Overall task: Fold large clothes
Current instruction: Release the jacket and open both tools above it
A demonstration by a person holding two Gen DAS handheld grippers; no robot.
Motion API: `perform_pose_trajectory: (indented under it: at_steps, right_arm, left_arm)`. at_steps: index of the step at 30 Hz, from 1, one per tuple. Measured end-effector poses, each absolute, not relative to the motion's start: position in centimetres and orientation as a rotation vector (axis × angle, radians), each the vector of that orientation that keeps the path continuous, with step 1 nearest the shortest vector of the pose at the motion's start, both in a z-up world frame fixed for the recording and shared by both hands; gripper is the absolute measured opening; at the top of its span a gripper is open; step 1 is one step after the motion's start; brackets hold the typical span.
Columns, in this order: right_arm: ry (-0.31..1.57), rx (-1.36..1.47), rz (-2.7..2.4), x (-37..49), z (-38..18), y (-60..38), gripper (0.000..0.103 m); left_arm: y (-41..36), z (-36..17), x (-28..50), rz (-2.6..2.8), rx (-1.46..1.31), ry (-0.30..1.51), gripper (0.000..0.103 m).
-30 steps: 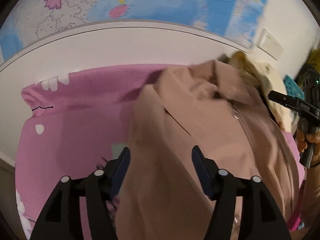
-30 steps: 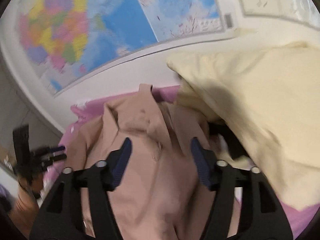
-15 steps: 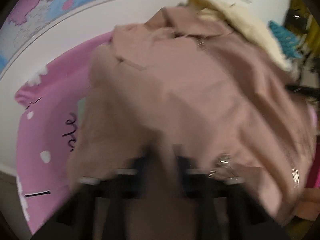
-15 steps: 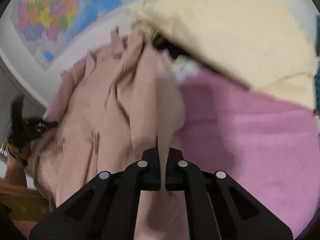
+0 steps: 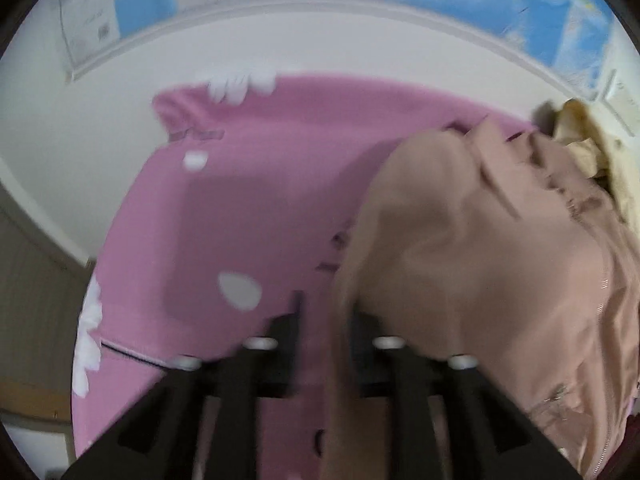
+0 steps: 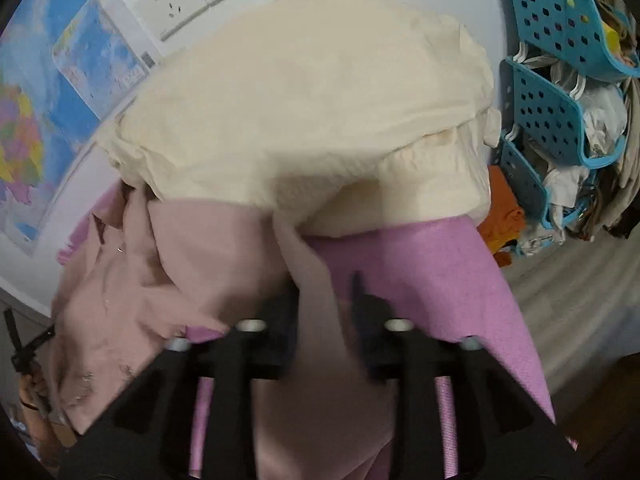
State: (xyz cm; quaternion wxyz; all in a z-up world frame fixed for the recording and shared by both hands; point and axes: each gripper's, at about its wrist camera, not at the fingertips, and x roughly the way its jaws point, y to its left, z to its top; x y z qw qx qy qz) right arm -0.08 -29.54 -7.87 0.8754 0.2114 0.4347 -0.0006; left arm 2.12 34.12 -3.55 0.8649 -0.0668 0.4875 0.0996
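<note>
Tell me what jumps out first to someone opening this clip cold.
The dusty-pink zip jacket heaped on the pink blanket, a strip of it running between the fingers of the left gripper and of the right gripper, both of which have just been opening. Behind it, at the wall end, bulges a cream pillow; teal baskets stuffed with clothes stand right.

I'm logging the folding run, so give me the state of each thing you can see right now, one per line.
Left gripper: jaws just reopened, jacket fabric between them.
Right gripper: jaws just reopened, jacket fabric between them.
Tan jacket: crumpled, unfolded, lying on the blanket.
Pink blanket: spread flat.
Cream bedding: bunched in a heap, overlapping the jacket's far edge.
Blue rack: stuffed with clothes.
</note>
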Motion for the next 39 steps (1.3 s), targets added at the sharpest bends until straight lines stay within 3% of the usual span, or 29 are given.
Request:
perform_pose_trajectory:
  at_steps: [1,4,5,7,13,14,17,19,20,27,30,32,36,39]
  right_arm:
    - [0.856,0.415,-0.014,-0.7,-7.0,-29.0,0.053]
    - [0.731,0.337,-0.047,-2.6,-3.7,-27.7,0.064]
    - [0.686,0.319,-0.044,-3.3,-2.5,-27.2,0.065]
    - [0.628,0.310,0.018,-4.5,-0.9,-26.1,0.071]
    - [0.628,0.250,0.266,-5.9,-1.1,-20.0,0.072]
    - [0.648,0.237,0.299,-5.7,-1.8,-18.7,0.072]
    - [0.700,0.217,0.378,-5.5,-3.7,-15.9,0.072]
    - [0.726,0.218,0.422,-5.6,-4.7,-14.5,0.072]
    - [0.733,0.218,0.436,-5.6,-4.9,-14.1,0.072]
    - [0.730,0.241,0.464,-6.7,-5.2,-13.8,0.071]
    - [0.720,0.264,0.462,-6.8,-5.2,-14.3,0.071]
    - [0.724,0.272,0.473,-7.2,-5.4,-14.1,0.071]
    - [0.729,0.246,0.504,-7.7,-5.6,-12.6,0.071]
    - [0.742,0.252,0.527,-7.5,-5.9,-11.7,0.071]
  left_arm:
    - [34.3,-3.6,1.7,0.212,-0.158,1.013,0.035]
    - [34.7,-2.5,-0.2,0.116,-0.239,0.990,0.042]
    - [34.5,-1.7,-1.2,0.082,-0.252,0.959,0.044]
    - [33.2,-0.7,-2.8,0.033,-0.256,0.943,0.067]
    - [25.6,-1.3,-6.3,-0.147,-0.198,0.992,0.081]
    - [24.5,-2.2,-6.3,-0.139,-0.171,1.030,0.080]
    - [22.7,-4.2,-6.0,-0.033,-0.075,1.089,0.053]
    - [23.7,-4.1,-6.5,-0.030,-0.146,1.064,0.010]
    - [24.6,-3.6,-6.9,-0.020,-0.184,1.044,0.002]
    - [31.9,6.1,-10.9,0.241,-0.122,0.737,0.001]
    - [34.4,8.4,-10.6,0.393,-0.064,0.715,0.002]
    - [34.6,7.9,-10.2,0.384,-0.087,0.777,0.007]
    - [29.3,4.8,-11.2,0.177,-0.080,0.826,0.066]
    - [23.9,1.0,-12.1,-0.016,-0.094,0.925,0.066]
